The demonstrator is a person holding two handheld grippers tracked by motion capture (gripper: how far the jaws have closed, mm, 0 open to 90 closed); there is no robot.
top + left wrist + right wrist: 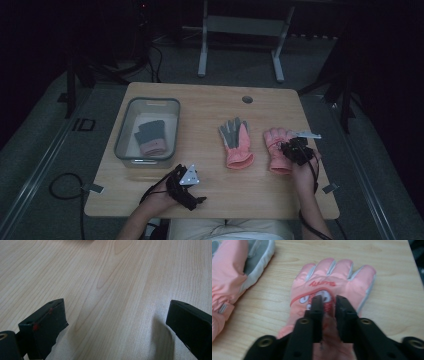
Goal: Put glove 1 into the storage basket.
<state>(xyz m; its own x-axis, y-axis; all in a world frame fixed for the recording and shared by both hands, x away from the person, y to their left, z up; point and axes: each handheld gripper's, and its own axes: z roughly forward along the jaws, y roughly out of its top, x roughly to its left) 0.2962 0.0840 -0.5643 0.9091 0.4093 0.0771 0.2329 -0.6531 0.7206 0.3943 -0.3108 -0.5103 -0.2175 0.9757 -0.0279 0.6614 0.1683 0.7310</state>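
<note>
A clear plastic bin (123, 131) sits at nine o'clock on the wooden tabletop (210, 185), holding folded grey and pink gloves (150, 138). A round grommet hole (247, 99) lies at twelve o'clock.

Dim lab: lone desk (210, 100), cables (62, 186)

The left gripper (115, 325) hangs low over the pale wooden worktop (112, 277), its two black jaws spread wide apart with bare woodgrain between them. Small red marks show on the left-hand jaw's inner edge.
</note>
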